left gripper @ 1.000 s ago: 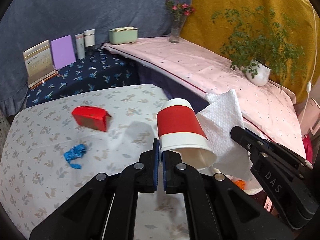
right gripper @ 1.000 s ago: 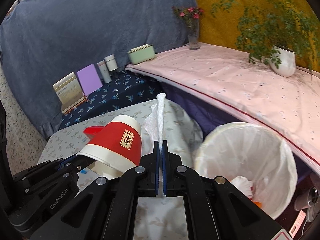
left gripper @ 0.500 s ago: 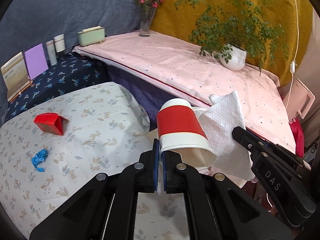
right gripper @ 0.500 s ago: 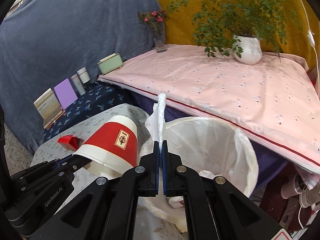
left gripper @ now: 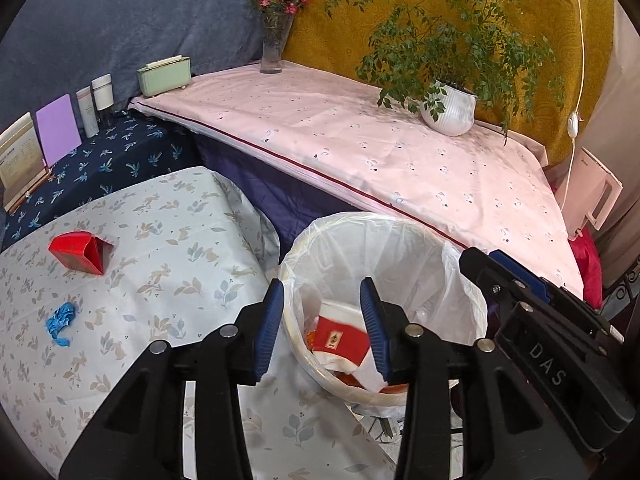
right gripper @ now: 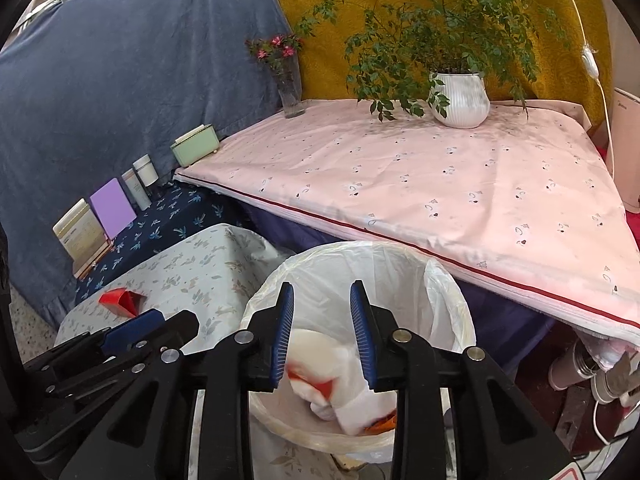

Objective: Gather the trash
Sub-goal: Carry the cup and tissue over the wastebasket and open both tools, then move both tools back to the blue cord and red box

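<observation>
**Drop at bin: hazards**

Both grippers, left (left gripper: 322, 320) and right (right gripper: 322, 320), hang spread and empty above the bin (left gripper: 440, 248). The cup (left gripper: 340, 338) lies inside it. Risk: lowering either gripper could snag the liner and tip the bin.

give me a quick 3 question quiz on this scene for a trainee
1. True or false: the left gripper is open.
2. Where is the red cup? A) on the table B) in the bin C) in the right gripper
3. Fill in: the trash left on the table is a red box and a ____ scrap.

Key: 1 true; 2 B; 3 blue
</observation>
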Available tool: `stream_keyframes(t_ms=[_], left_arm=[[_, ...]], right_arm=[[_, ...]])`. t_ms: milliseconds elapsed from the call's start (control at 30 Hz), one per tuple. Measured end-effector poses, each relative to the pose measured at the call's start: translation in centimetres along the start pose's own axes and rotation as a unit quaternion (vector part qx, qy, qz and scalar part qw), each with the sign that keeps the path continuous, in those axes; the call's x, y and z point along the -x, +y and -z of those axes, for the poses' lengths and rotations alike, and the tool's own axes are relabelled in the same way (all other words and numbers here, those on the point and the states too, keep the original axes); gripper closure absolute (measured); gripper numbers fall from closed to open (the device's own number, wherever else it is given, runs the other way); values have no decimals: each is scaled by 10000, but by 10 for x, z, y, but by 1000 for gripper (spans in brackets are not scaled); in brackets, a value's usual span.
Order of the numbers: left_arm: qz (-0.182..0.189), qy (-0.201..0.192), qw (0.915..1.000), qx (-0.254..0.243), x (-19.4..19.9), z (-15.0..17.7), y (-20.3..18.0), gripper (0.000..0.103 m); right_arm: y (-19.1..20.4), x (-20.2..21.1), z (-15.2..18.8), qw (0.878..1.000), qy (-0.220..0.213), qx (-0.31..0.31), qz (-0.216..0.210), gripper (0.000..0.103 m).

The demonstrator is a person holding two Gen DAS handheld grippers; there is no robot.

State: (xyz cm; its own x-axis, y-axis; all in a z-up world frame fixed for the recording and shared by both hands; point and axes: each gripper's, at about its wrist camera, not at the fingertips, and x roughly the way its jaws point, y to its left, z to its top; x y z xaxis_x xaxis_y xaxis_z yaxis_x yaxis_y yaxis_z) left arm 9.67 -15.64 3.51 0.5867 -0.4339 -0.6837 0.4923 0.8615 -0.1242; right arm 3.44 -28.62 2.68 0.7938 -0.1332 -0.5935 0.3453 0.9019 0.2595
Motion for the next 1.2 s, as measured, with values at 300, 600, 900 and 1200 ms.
stream_keyframes(t_ms=[300, 600, 900, 1200], left_arm=[[-109, -12, 9998, 163, 5, 2, 14, 64], [-315, -49, 9986, 425, 13, 6, 44, 61], [-635, -108, 9955, 699, 25, 16, 88, 53], [-1068, -63, 9894, 980, 35, 32, 145, 49]], right_arm=[[9, 3, 1, 10000, 11, 93, -34, 71], [29, 2, 3, 9997, 16, 226, -119, 65], [63, -5, 9, 9982, 132, 491, -320, 65], [109, -16, 20, 9948, 311, 788, -568, 65]])
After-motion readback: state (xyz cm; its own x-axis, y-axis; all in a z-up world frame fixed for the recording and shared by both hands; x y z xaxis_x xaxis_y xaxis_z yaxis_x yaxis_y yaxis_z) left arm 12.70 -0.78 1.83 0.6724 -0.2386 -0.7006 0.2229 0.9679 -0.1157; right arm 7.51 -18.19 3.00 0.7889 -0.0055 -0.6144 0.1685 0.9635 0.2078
